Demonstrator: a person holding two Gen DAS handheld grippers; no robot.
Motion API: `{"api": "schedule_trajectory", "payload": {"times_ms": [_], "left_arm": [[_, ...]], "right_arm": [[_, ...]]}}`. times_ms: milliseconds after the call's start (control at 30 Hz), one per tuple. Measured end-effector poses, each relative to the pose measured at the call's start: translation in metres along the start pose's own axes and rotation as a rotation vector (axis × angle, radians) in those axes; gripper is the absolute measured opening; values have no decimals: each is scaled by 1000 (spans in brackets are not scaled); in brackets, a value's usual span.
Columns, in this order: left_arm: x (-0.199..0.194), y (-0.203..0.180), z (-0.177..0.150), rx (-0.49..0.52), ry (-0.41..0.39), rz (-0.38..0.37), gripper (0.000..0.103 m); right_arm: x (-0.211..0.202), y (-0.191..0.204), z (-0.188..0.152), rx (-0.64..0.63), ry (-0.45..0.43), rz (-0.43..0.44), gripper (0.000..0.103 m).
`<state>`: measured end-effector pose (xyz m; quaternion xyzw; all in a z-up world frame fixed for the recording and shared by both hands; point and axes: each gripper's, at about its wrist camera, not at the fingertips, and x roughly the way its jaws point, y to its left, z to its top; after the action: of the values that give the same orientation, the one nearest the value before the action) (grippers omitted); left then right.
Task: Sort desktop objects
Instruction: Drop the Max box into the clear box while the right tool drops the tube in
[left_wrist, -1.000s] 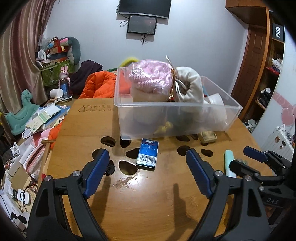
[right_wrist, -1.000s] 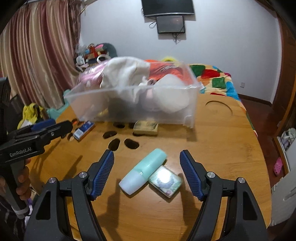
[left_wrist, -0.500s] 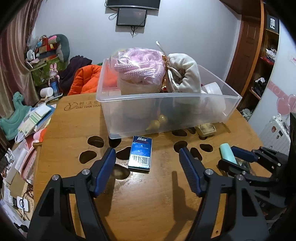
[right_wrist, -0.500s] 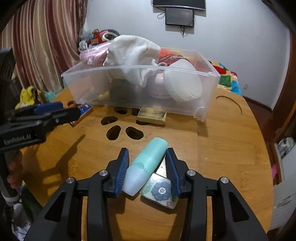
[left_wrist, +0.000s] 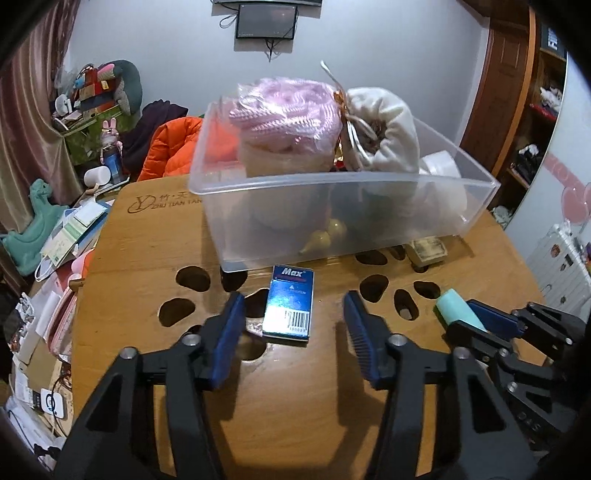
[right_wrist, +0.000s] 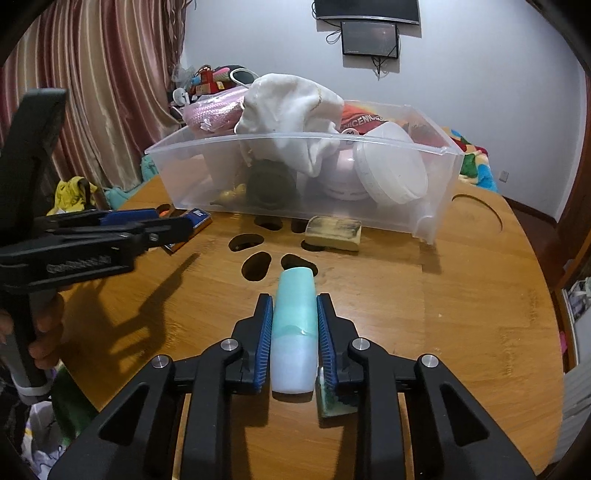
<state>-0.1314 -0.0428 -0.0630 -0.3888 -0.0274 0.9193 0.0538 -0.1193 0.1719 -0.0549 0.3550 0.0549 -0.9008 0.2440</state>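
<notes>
My right gripper (right_wrist: 294, 308) is shut on a mint-green tube (right_wrist: 295, 317) that lies lengthwise between its blue pads; the tube also shows in the left wrist view (left_wrist: 458, 310). My left gripper (left_wrist: 293, 310) is open, its jaws either side of a blue "Max" box (left_wrist: 290, 306) lying flat on the wooden table (left_wrist: 295, 406), without touching it. A clear plastic bin (left_wrist: 332, 218) holding a pink knit bundle, a white cloth bag and a round white container stands behind; it also shows in the right wrist view (right_wrist: 306, 181).
A small tan block (right_wrist: 334, 229) lies in front of the bin. A floral tin (right_wrist: 334, 400) sits under my right gripper's right finger. The table has several cut-out holes (right_wrist: 256, 264). Clutter and boxes lie past the table's left edge (left_wrist: 55, 236).
My right gripper closed on the mint-green tube and turned it to point straight ahead. My left gripper moved forward to straddle the blue box and narrowed somewhat.
</notes>
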Motion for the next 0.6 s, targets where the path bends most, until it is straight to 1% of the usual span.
{"api": "schedule_trajectory", "payload": {"times_ms": [33, 167, 300, 433, 533, 600], "left_arm": [[4, 0, 1, -2, 12, 1, 43], [9, -1, 1, 0, 19, 21, 35], [11, -5, 2, 23, 15, 35, 26], [10, -15, -1, 75, -6, 85, 26], [6, -18, -4, 76, -26, 88, 26], [0, -17, -6, 61, -32, 75, 26]], "right_arm": [[0, 0, -1, 2, -1, 4, 22], [-3, 1, -2, 10, -17, 10, 22], [-11, -1, 1, 27, -47, 30, 22], [-15, -2, 8, 37, -67, 43, 22], [-17, -8, 11, 54, -75, 48, 22], [-20, -11, 13, 58, -83, 49, 22]]}}
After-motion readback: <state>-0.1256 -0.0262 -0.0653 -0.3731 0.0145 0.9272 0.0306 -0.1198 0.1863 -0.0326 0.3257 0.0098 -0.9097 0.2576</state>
